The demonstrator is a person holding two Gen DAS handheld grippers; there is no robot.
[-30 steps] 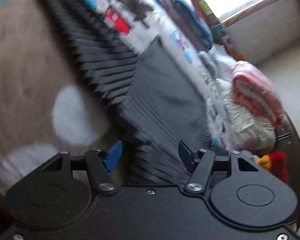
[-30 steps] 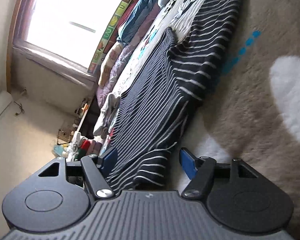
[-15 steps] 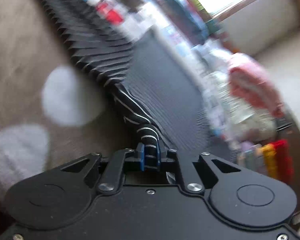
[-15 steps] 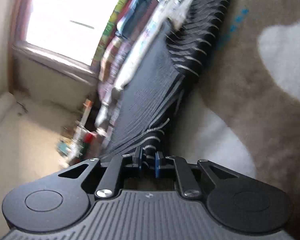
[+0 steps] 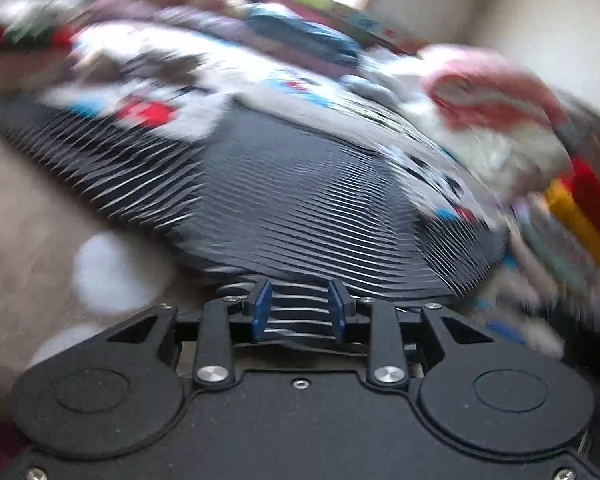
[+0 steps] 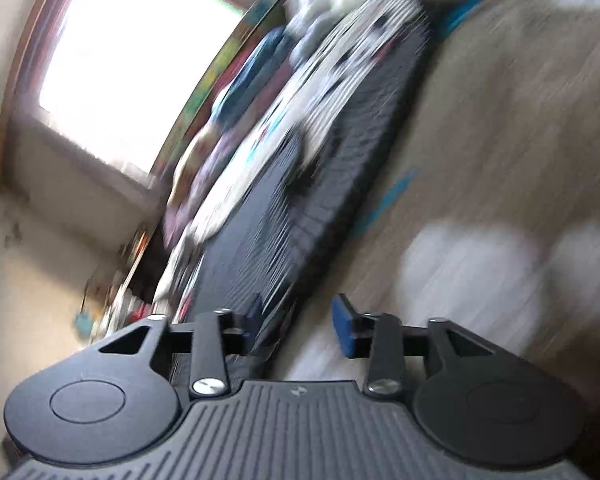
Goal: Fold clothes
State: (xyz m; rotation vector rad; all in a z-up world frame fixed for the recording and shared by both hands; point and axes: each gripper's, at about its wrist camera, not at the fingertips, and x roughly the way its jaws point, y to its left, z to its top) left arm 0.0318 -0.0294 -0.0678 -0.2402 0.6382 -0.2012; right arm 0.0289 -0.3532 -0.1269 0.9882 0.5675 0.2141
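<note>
A dark navy garment with thin white stripes (image 5: 300, 192) lies flat on a beige rug, blurred by motion. In the left wrist view my left gripper (image 5: 298, 312) sits at its near edge. The jaws are opening, and a flap of striped cloth still lies between the blue pads (image 5: 260, 314) without being pinched. In the right wrist view the same striped garment (image 6: 300, 216) runs away from the camera. My right gripper (image 6: 300, 322) is opening too. Cloth lies by its left pad, and rug shows in the rest of the gap.
A white printed garment (image 5: 204, 92) lies just beyond the striped one. A pink and white bundle (image 5: 492, 92) and red and yellow toys (image 5: 580, 200) crowd the right. The beige rug (image 6: 500, 160) has white spots. A bright window (image 6: 132, 60) is at the left.
From wide open a second ago, both grippers pinched the striped garment's near edge, and the pads have since parted again. Both views swung sideways, and the left view rolled.
</note>
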